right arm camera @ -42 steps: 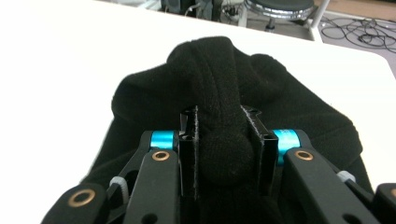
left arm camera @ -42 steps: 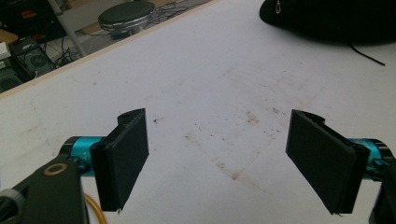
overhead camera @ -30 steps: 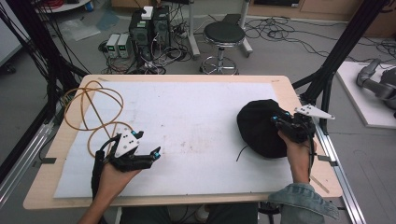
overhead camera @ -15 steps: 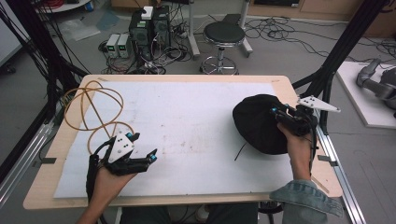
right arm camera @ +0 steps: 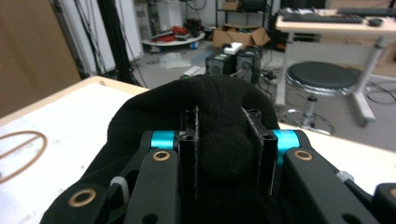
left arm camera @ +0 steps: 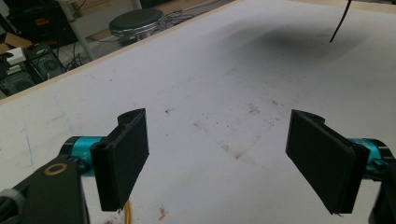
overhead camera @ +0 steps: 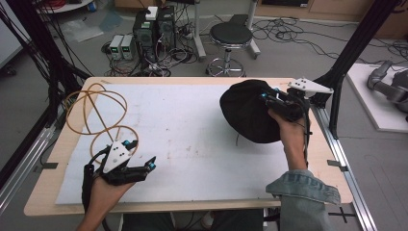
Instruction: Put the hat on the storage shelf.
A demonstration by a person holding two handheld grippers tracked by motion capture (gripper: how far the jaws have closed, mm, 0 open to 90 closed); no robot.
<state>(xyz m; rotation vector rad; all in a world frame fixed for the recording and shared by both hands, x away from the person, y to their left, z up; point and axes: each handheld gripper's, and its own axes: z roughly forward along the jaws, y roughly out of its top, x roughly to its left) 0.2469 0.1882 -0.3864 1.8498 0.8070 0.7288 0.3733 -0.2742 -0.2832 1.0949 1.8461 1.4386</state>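
Observation:
A black knitted cap (overhead camera: 248, 115) hangs lifted over the right part of the white mat, with my right gripper (overhead camera: 266, 98) shut on a fold of it. In the right gripper view the black fabric (right arm camera: 219, 140) bulges between the two jaws. My left gripper (overhead camera: 144, 161) hovers low over the mat's front left, open, jaws far apart with nothing between them (left arm camera: 217, 154). A thin black cord (left arm camera: 340, 21) dangles from the cap at the far side of the left gripper view.
An orange wire-hoop frame (overhead camera: 94, 115) lies at the table's left edge, just behind my left hand. A white mat (overhead camera: 183, 125) covers the wooden table (overhead camera: 38, 202). A black stool (overhead camera: 231, 36) and computer boxes stand on the floor beyond.
My right gripper has lifted the cap and carried it toward the far side. My left gripper shifted slightly toward the person, still open.

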